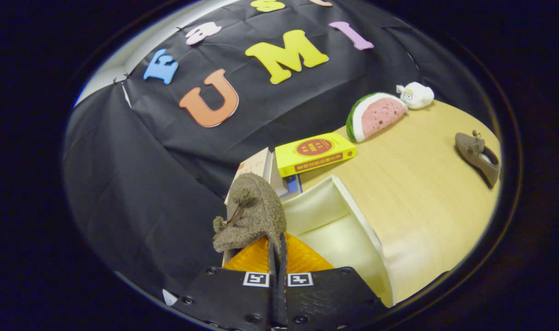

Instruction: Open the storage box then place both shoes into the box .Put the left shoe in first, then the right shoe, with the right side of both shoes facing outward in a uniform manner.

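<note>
My gripper (pixel 277 252) is shut on a brown suede shoe (pixel 251 216), pinching its rear rim so the shoe hangs just ahead of the fingers. Below and to the right of the held shoe lies the open cream storage box (pixel 334 216), its pale inside showing. A second brown shoe (pixel 478 155) rests on the wooden table (pixel 422 193) far off to the right, well beyond the box.
A yellow book (pixel 314 152) lies on other books (pixel 261 168) behind the box. A watermelon-slice plush (pixel 375 115) and a small white plush (pixel 415 95) sit at the table's back by the black cloth wall.
</note>
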`<action>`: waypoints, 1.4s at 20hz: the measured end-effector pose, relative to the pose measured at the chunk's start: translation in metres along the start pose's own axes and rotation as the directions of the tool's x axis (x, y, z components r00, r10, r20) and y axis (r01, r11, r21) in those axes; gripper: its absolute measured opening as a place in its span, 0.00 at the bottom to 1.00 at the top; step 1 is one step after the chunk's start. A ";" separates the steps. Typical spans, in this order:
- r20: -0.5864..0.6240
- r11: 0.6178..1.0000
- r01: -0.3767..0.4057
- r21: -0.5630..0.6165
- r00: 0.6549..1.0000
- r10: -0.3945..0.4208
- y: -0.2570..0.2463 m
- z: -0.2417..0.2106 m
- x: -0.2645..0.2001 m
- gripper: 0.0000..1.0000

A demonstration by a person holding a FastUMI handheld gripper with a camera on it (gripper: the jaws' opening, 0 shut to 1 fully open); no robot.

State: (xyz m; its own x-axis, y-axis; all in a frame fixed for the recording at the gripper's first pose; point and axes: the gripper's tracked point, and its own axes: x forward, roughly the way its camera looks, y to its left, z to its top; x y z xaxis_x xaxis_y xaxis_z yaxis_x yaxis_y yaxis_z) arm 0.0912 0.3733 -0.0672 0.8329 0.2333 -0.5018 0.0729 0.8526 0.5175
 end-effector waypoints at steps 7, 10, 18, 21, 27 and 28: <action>-0.109 0.997 0.062 0.043 0.992 -0.057 -0.015 -0.049 0.017 0.00; -0.155 0.999 0.035 0.029 0.987 -0.031 -0.009 -0.059 0.022 0.10; -0.190 0.998 -0.037 -0.048 0.981 0.027 -0.005 -0.051 0.007 0.63; -0.116 0.983 -0.070 -0.173 0.992 0.050 -0.010 -0.030 -0.010 0.80; 0.006 0.911 -0.102 -0.399 0.993 0.114 -0.022 0.029 -0.060 0.95; 0.024 0.900 -0.099 -0.424 0.992 0.120 -0.029 0.045 -0.069 0.95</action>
State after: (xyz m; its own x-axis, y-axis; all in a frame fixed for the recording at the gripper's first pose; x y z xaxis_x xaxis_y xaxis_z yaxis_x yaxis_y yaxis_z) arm 0.0561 0.3119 -0.0166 0.8488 0.3228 -0.4188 -0.2490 0.9427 0.2219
